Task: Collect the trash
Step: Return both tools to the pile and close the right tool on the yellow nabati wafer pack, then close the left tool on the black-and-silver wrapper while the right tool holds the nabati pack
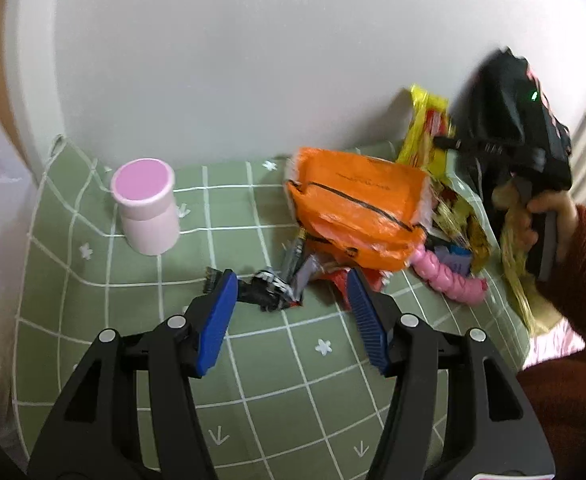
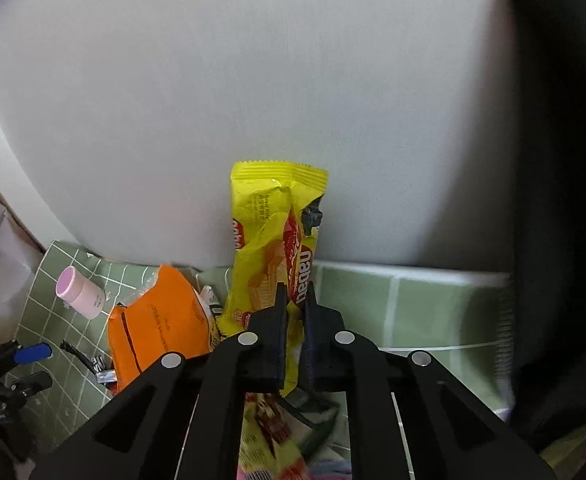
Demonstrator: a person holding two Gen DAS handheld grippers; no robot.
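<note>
My right gripper [image 2: 294, 292] is shut on a yellow wafer wrapper [image 2: 271, 236] and holds it upright above the table, against the white wall. The wrapper also shows in the left wrist view [image 1: 423, 130], with the right gripper [image 1: 445, 142] beside it. My left gripper [image 1: 291, 280] is open just above the table, its blue pads either side of small dark and red wrappers [image 1: 277, 286]. An orange packet [image 1: 359, 208] lies behind them, also in the right wrist view [image 2: 161, 328]. A pink knobbly piece [image 1: 451, 278] lies to the right.
A pink lidded cylinder [image 1: 147, 210] stands at the back left of the green checked tablecloth [image 1: 133, 320]. More yellow wrappers [image 1: 459, 220] lie right of the orange packet. A white wall stands right behind the table. A dark object [image 2: 565, 200] fills the right of the right wrist view.
</note>
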